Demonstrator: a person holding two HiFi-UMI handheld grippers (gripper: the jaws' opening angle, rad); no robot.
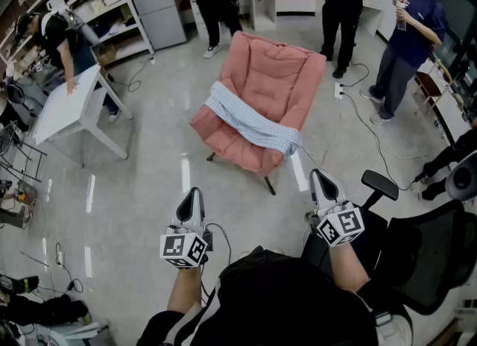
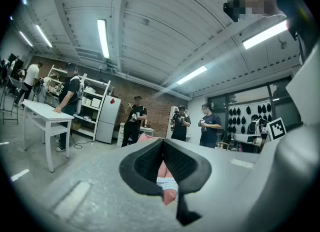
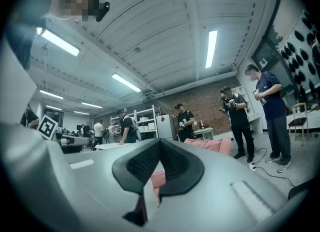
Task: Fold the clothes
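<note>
A light blue checked garment lies draped across the seat of a pink padded chair in the middle of the floor. Both grippers are held level well short of the chair, with bare floor between. My left gripper is shut, with nothing between its pads. My right gripper is shut and empty too. In the left gripper view the chair and a strip of the garment peek out below the closed jaws. In the right gripper view the pink chair shows past the closed jaws.
A white table stands at the left with a person leaning on it. Three people stand behind and to the right of the chair. A black office chair is close at my right. Cables trail on the floor right of the pink chair.
</note>
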